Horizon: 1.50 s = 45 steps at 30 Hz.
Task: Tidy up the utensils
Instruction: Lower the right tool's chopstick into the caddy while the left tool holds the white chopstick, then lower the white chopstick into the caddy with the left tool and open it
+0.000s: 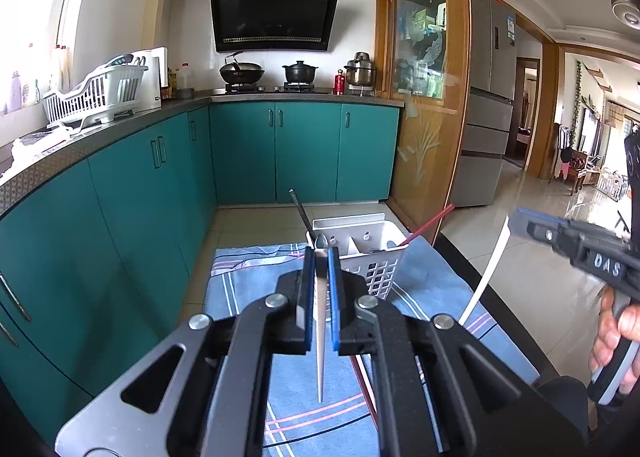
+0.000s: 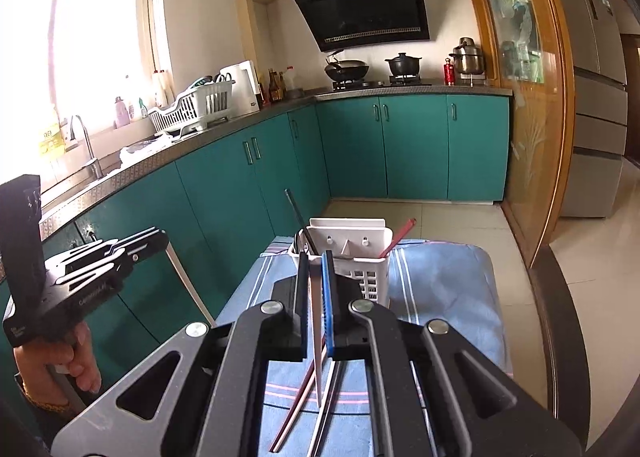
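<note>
Both grippers are holding chopsticks. Nearest in the left wrist view, the left gripper (image 1: 319,253) is pinching a pale chopstick (image 1: 320,337), its tip hanging down over the blue striped cloth (image 1: 248,289). Across in the right wrist view, the right gripper (image 2: 316,259) is likewise pressing its fingers onto a white chopstick (image 2: 318,341), above loose chopsticks (image 2: 296,413) lying on the cloth. Farther on, the white utensil caddy (image 2: 360,257) is standing upright, a red chopstick (image 2: 396,239) and a dark utensil (image 2: 298,217) leaning out of it. Each pinch is gripping a thin, smooth stick, so it could swivel or slip. Lowering one at a slant risks catching the caddy's rim and tipping it.
</note>
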### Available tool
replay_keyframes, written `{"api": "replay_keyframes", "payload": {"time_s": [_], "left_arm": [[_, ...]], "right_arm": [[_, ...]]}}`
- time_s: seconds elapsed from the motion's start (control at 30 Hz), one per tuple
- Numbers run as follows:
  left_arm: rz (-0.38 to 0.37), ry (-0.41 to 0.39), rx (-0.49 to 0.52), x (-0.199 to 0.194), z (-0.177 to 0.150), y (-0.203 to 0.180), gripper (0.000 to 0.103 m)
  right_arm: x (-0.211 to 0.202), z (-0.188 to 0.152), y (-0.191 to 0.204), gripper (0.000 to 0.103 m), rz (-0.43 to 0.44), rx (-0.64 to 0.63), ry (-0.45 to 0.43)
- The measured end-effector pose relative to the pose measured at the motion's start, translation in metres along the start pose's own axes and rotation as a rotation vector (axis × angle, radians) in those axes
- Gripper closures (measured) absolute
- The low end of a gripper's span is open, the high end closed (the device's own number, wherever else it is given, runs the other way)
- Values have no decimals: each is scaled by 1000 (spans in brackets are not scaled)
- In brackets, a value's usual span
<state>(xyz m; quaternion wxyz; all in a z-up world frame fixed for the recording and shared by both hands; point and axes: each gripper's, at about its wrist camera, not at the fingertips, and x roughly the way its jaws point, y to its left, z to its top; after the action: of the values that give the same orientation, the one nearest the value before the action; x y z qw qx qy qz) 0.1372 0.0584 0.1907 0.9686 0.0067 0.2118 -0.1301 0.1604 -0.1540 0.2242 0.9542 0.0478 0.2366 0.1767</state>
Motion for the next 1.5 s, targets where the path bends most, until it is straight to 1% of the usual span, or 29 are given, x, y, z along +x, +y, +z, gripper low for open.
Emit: {"api": "replay_keyframes", "payload": {"time_s": [0.1, 0.23, 0.33, 0.43, 0.5, 0.63, 0.7, 0.8, 0.93, 0.97, 1.0, 1.03, 1.07, 1.1, 1.2, 1.23, 1.27, 1.3, 1.33, 1.37, 1.4, 1.47, 1.5], "left_arm": [[-2, -7, -7, -2, 1, 3, 97], [0, -16, -29, -5, 3, 11, 97], [2, -22, -43, -6, 3, 16, 97], [3, -23, -49, -6, 3, 19, 97], [4, -21, -52, -5, 3, 21, 97], [6, -15, -60, -3, 1, 23, 97], [6, -11, -60, -1, 1, 24, 97], [8, -4, -61, 2, -1, 24, 97], [12, 0, -68, 6, -1, 27, 97], [13, 4, -68, 7, -1, 27, 97], [13, 6, -70, 9, 0, 27, 97], [15, 7, -72, 10, -1, 28, 97], [16, 7, -74, 11, -1, 28, 97], [17, 10, -75, 13, -1, 29, 97], [23, 16, -71, 18, -2, 26, 97], [25, 16, -73, 19, -2, 25, 97], [28, 10, -80, 20, -3, 24, 97], [30, 4, -85, 20, -3, 24, 97], [33, -2, -88, 20, -2, 23, 97], [37, -16, -91, 19, -2, 21, 97], [43, -28, -92, 18, -3, 20, 97], [47, -44, -93, 17, -1, 17, 97], [47, -51, -96, 16, 0, 16, 97]], "right_arm": [[-4, 24, 5, 97, -8, -30, -39], [-8, 77, 13, 97, -25, -62, -121], [-5, 115, 17, 97, -66, -80, -189], [6, 142, 16, 97, -113, -84, -245], [24, 154, 11, 97, -145, -79, -264], [71, 150, -4, 97, -189, -57, -232], [96, 141, -15, 97, -198, -35, -192], [131, 113, -36, 97, -211, 16, -144], [153, 79, -52, 96, -190, 80, -86], [153, 71, -55, 84, -184, 92, -79], [150, 63, -57, 69, -176, 99, -79], [146, 59, -57, 42, -174, 107, -94], [136, 53, -59, 27, -180, 121, -127], [126, 48, -61, 26, -183, 131, -155], [81, 28, -69, 22, -151, 143, -245], [55, 9, -70, 13, -147, 143, -312], [40, -6, -72, 5, -150, 143, -353], [29, -21, -73, 3, -156, 141, -380], [18, -43, -73, 3, -158, 127, -399], [14, -63, -72, 3, -161, 110, -397], [12, -87, -70, 3, -168, 94, -391], [10, -119, -69, 3, -181, 92, -408], [12, -139, -69, 3, -198, 85, -411]]}}
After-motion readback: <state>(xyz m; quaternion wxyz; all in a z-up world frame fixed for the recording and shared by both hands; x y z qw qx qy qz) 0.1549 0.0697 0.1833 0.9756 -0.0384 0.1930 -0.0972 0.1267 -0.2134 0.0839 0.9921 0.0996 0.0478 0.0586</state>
